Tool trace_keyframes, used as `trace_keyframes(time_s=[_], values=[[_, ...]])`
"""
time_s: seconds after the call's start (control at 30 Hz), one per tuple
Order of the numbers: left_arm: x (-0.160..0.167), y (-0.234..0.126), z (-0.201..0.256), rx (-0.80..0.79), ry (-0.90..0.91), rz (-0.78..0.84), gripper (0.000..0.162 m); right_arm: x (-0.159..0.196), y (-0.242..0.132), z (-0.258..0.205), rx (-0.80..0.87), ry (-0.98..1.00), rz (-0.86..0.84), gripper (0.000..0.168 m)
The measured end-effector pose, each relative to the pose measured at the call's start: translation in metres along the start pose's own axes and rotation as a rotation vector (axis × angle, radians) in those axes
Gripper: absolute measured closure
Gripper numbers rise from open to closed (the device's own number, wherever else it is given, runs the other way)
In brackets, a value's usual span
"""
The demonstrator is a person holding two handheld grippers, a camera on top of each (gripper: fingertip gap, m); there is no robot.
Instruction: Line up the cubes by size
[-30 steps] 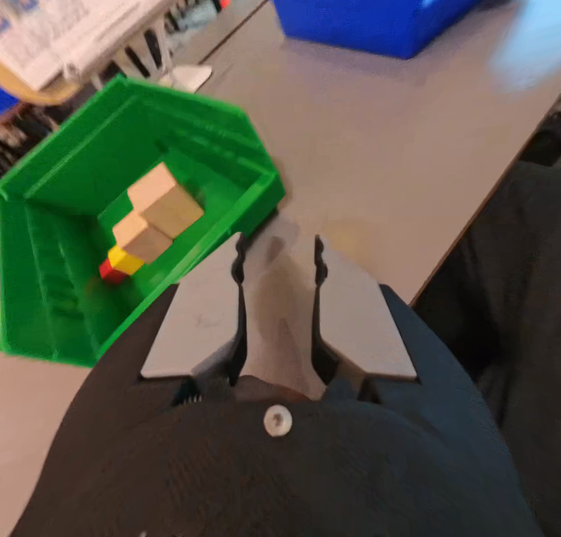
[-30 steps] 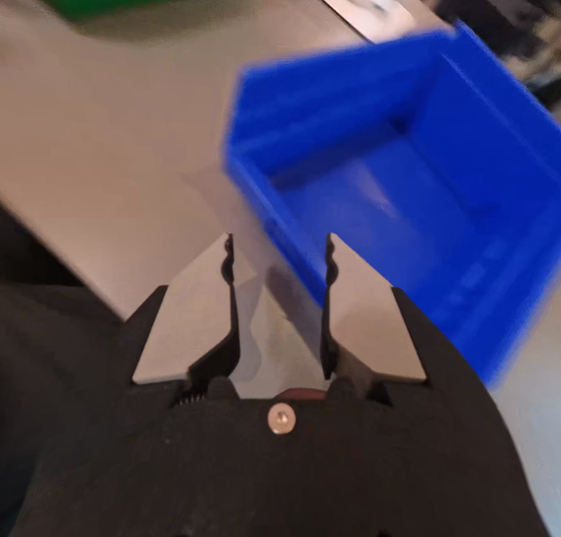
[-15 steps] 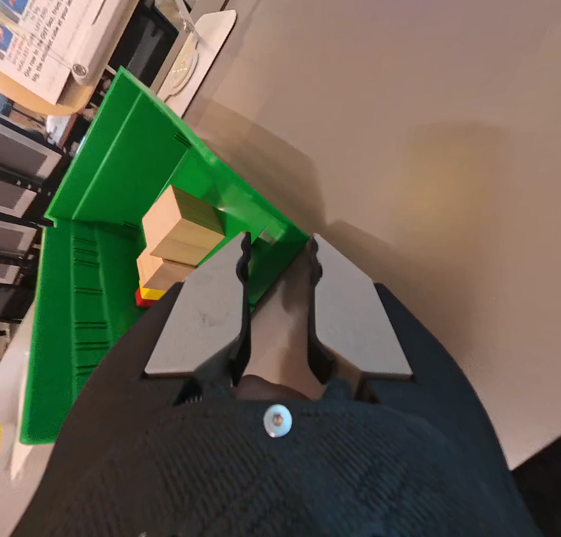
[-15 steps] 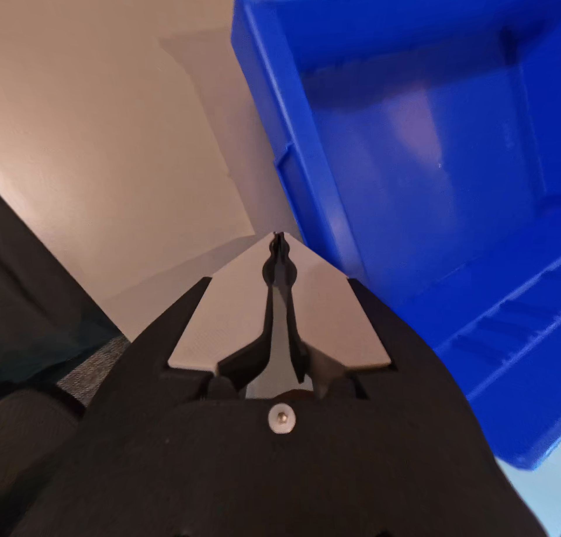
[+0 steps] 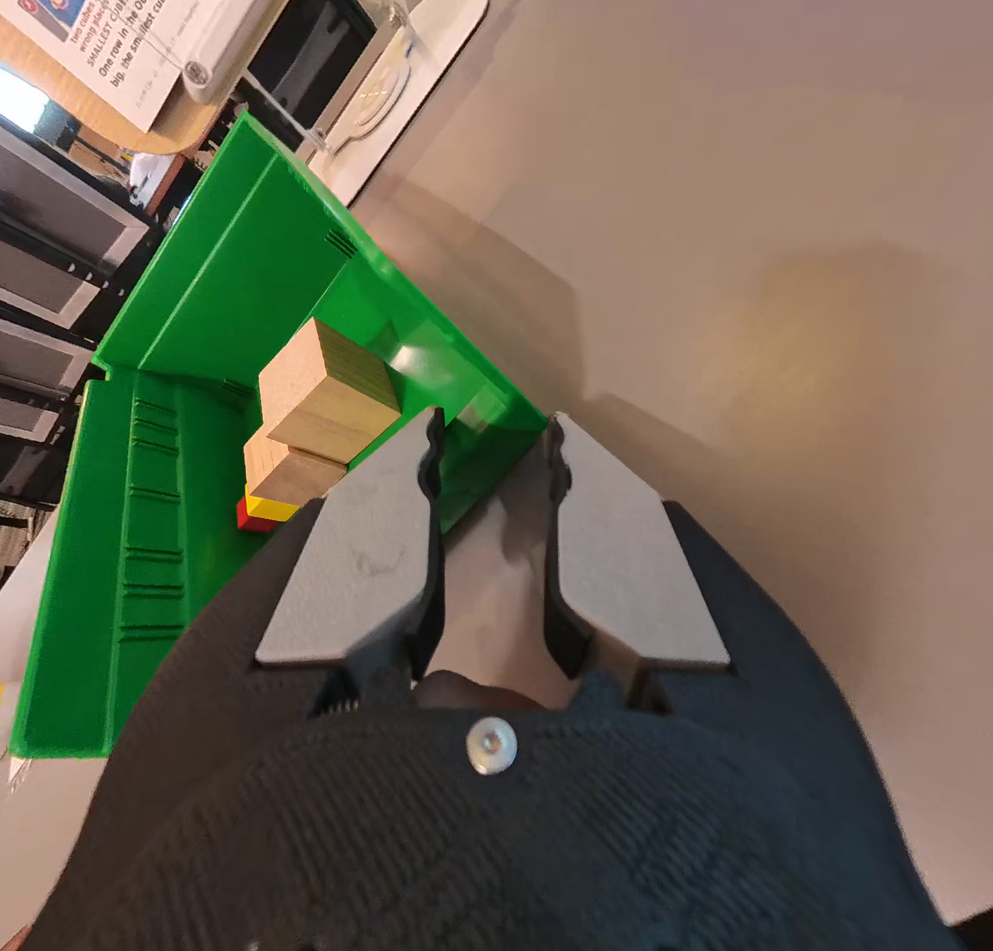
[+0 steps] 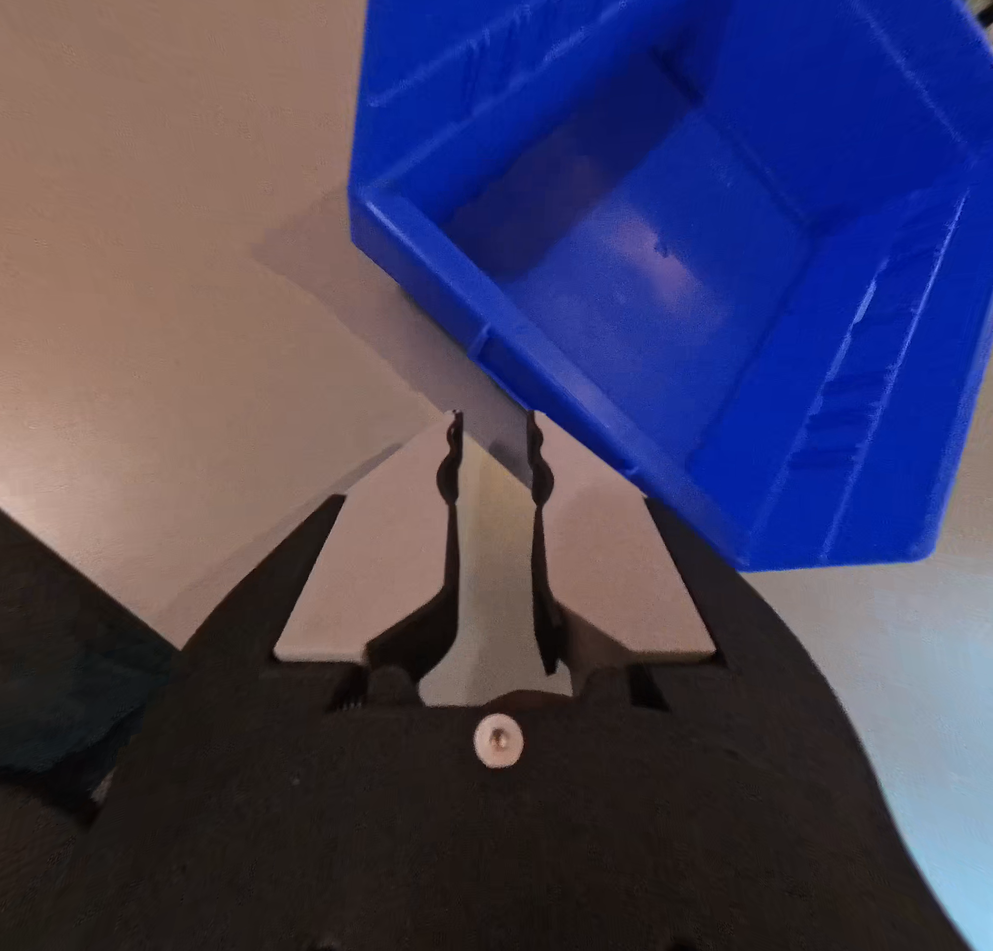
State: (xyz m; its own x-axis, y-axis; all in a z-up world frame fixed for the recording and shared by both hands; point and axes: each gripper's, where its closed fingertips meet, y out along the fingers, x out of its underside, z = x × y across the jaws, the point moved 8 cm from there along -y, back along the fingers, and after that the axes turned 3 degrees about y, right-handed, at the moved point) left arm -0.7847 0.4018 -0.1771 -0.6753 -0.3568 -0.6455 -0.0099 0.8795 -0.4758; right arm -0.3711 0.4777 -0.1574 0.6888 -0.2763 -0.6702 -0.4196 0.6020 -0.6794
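In the left wrist view a green bin [image 5: 161, 495] holds a row of cubes: a large wooden cube [image 5: 317, 393], a smaller wooden cube [image 5: 285, 468], a yellow cube [image 5: 268, 507] and a red cube [image 5: 250, 519], each smaller than the one before. My left gripper [image 5: 494, 425] is open and empty, low at the bin's near corner, with its left finger over the bin's wall. In the right wrist view my right gripper [image 6: 491, 420] is open by a narrow gap and empty, just beside the front wall of an empty blue bin [image 6: 483, 329].
Both bins stand on a beige table [image 5: 725, 227]. A clear stand with a white base [image 5: 408, 65] and a printed sheet [image 5: 123, 22] are beyond the green bin. The table's near edge [image 6: 107, 592] runs close to the right gripper, with dark clothing below.
The right gripper shut half a second ago and has now opened a little, and it has drawn back slightly from the blue bin. The left gripper has stayed at the green bin's corner.
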Motion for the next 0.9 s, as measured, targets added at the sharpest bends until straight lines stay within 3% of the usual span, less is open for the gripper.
trace_keyframes(time_s=[0.27,0.47,0.6,0.73,0.9], values=[[0.022,-0.02,-0.014,-0.055,-0.103,0.022,0.125,-0.06,-0.029,-0.022,0.062,0.11,0.327,0.116],[0.018,-0.056,-0.031,-0.042,-0.235,0.13,0.124,-0.09,-0.016,0.004,0.123,0.306,0.485,0.114],[0.009,-0.072,-0.043,0.004,-0.415,0.284,0.127,-0.109,0.001,0.028,0.198,0.345,0.621,0.118],[0.012,-0.075,-0.044,0.0,-0.465,0.348,0.131,-0.122,0.022,0.053,0.215,0.318,0.642,0.117],[0.022,-0.071,-0.046,-0.077,-0.387,0.397,0.133,-0.125,0.043,0.068,0.154,0.289,0.604,0.108]])
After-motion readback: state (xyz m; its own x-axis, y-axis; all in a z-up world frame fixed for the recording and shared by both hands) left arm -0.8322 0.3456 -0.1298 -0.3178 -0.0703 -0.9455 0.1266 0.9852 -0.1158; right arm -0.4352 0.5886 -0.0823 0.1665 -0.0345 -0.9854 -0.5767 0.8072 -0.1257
